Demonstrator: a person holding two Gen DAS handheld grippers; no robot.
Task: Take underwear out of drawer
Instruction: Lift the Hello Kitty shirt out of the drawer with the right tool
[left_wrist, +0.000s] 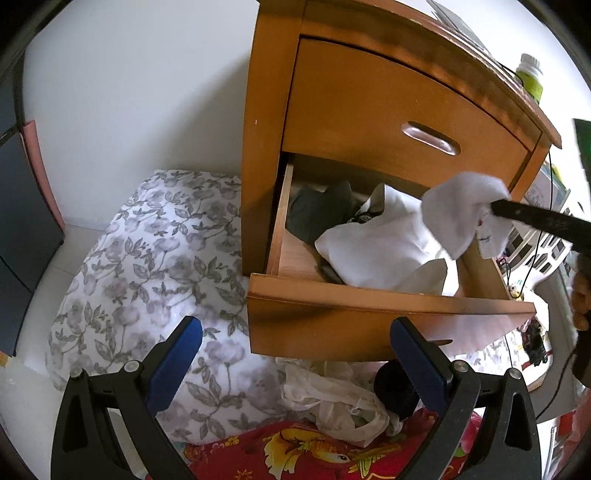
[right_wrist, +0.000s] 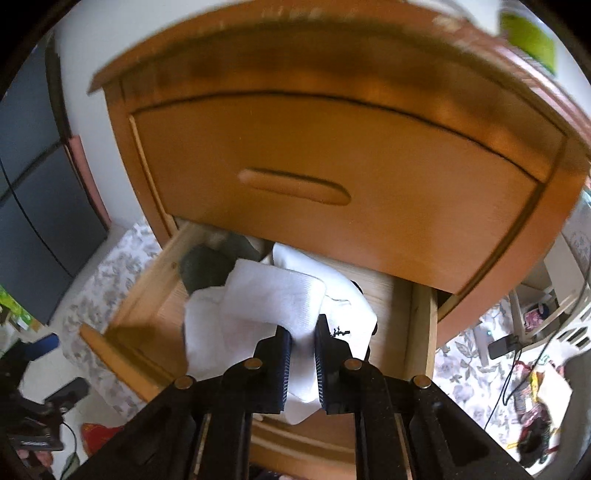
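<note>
The lower drawer (left_wrist: 369, 295) of a wooden nightstand stands pulled out. A piece of white underwear (left_wrist: 458, 210) hangs above the drawer's right side, pinched in my right gripper (left_wrist: 493, 210), which comes in from the right. In the right wrist view the same white underwear (right_wrist: 266, 295) is bunched between the blue pads, with my right gripper (right_wrist: 303, 328) shut on it over the drawer (right_wrist: 417, 325). A dark garment (left_wrist: 317, 210) and a white garment (left_wrist: 376, 240) still lie inside. My left gripper (left_wrist: 295, 328) is open in front of the drawer front, holding nothing.
The upper drawer (left_wrist: 406, 110) is closed. A green bottle (left_wrist: 530, 77) stands on the nightstand top. Floral bedding (left_wrist: 147, 258) lies left of the nightstand, and a crumpled plastic bag (left_wrist: 332, 398) and red patterned cloth (left_wrist: 314, 454) lie below the drawer. A person's hand (left_wrist: 580, 295) shows at the right edge.
</note>
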